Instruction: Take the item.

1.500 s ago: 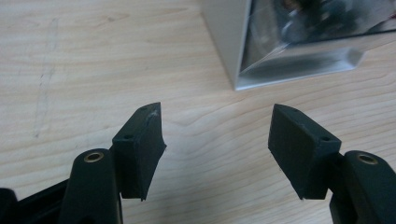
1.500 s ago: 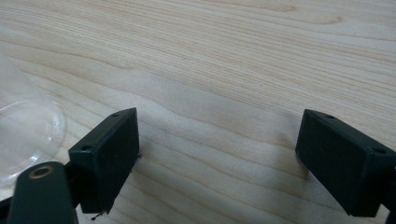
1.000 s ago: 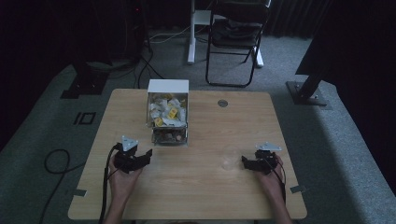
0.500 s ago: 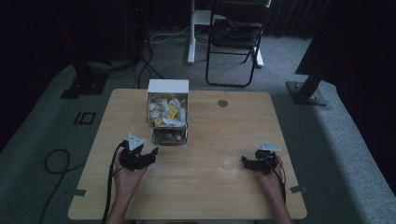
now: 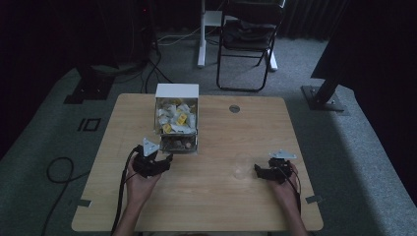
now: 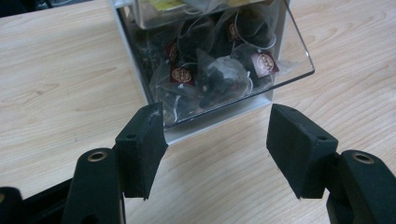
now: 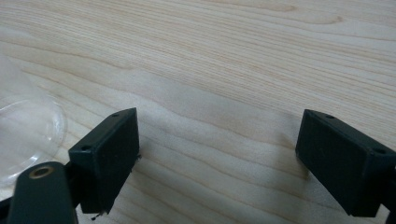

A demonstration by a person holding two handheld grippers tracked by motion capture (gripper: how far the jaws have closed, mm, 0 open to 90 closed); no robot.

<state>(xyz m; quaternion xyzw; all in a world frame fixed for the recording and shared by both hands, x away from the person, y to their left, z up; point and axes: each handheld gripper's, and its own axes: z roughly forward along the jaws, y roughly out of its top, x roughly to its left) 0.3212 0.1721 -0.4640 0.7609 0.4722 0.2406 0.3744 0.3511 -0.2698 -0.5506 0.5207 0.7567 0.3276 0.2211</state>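
Tea bags [image 6: 212,70], dark pyramid sachets with small red tags, lie heaped in the lower drawer [image 6: 299,60] of a white dispenser box [image 5: 176,92]; that drawer is clear plastic and pulled out toward the person. Upper compartment of the box holds pale and yellow sachets [image 5: 175,119], seen from the high view. Box stands on the far-left part of the wooden table [image 5: 236,206], well back from the near edge. Left gripper [image 5: 166,160] is held just in front of the drawer, pointing at it; in the left gripper view [image 6: 217,140] both black jaws stand wide apart with bare table and the drawer front between them, nothing gripped, pads clear of the plastic. Left jaw tip sits level with the drawer's near corner, though contact cannot be judged. Right gripper [image 5: 257,170] rests low over the table at the right, well apart from the box; in the right gripper view [image 7: 217,154] its jaws are likewise spread wide over bare wood, holding nothing. Clear plastic cup [image 5: 242,165] stands just beside the right gripper's tips, on their left; its rim [image 7: 28,135] shows at the left edge of the right gripper view, outside the jaws, apparently not touched
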